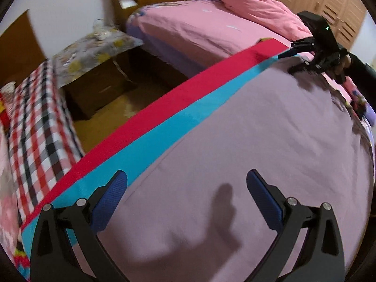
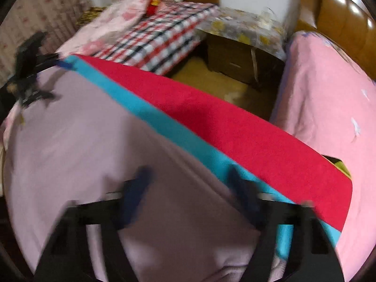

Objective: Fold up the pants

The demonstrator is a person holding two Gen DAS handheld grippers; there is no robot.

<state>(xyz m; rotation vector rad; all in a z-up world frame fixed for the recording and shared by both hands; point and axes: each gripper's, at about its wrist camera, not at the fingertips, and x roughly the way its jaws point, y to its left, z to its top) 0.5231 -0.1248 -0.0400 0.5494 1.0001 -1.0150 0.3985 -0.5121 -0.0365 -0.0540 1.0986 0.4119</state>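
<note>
Right now my left gripper (image 1: 186, 188) hangs over the pale mauve cloth pants (image 1: 235, 141), its blue-padded fingers (image 1: 110, 199) spread wide with nothing between them. My right gripper (image 2: 190, 188) is blurred in its own view; its jaws stand apart there with only the mauve cloth seen beneath them, and I cannot tell whether the pads press on any fabric. From the left camera the same right gripper (image 1: 303, 58) sits at the far end of the pants, low against the cloth, with a dark-sleeved hand behind it.

The pants lie spread flat and fairly smooth on a bed, and they are my landmark. Just beyond their far edge runs a turquoise cloth band (image 1: 150, 145), and beyond that a bright red cloth strip (image 1: 152, 108) along the bed edge.

I judge this to be the start of a fold: each gripper stands at one end of the garment, ready to take an edge. The next move calls for both sets of pads to pinch the mauve fabric only, not the turquoise band under it, then lift evenly.

Past the red strip from the pants lies a gap of yellow-brown floor (image 1: 112, 108), a dark wooden nightstand (image 1: 98, 89) under a flowered cover, a red-and-black checked blanket (image 1: 37, 117), and a second bed with pink sheets (image 1: 199, 28). Nothing rests on the pants themselves.
</note>
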